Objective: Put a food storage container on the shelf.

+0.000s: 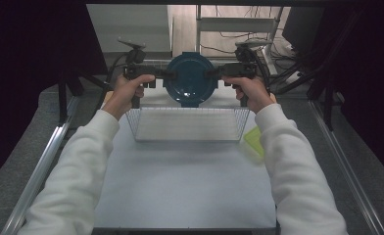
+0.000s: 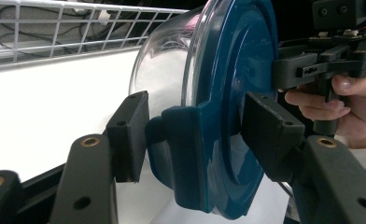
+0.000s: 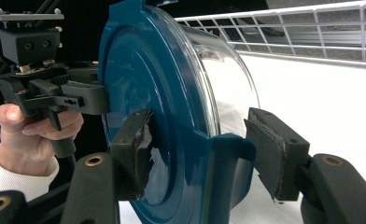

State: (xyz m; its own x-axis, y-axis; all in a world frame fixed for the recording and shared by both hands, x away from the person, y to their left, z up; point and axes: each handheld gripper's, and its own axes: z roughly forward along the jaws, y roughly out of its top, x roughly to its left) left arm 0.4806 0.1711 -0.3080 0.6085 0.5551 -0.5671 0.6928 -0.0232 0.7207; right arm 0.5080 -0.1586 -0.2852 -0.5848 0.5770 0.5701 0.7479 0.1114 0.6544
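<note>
- high view: two hands, two grippers and one round blue-lidded container (image 1: 190, 81), held on edge above the far rim of one wire basket (image 1: 187, 125) on the white counter (image 1: 185, 186). the left gripper (image 1: 166, 74) meets the lid's left edge and the right gripper (image 1: 212, 74) its right edge. one yellow-green item (image 1: 254, 140) lies beside the basket's right end, partly covered by a sleeve. the jaw tips are too small here to judge their grip.
- left gripper view: the left gripper (image 2: 195, 128) has its two jaws on either side of a blue tab on the lid's rim; the near pad touches the tab, while the other sits at the lid's face, contact hard to confirm. the clear bowl (image 2: 165, 70) bulges behind the lid. the other hand (image 2: 340, 100) and its gripper are cut off at the right edge.
- right gripper view: the right gripper (image 3: 197, 154) straddles a second blue tab, one pad pressed to the lid's face, the other standing just off the tab. the container's top and bottom are cropped.
</note>
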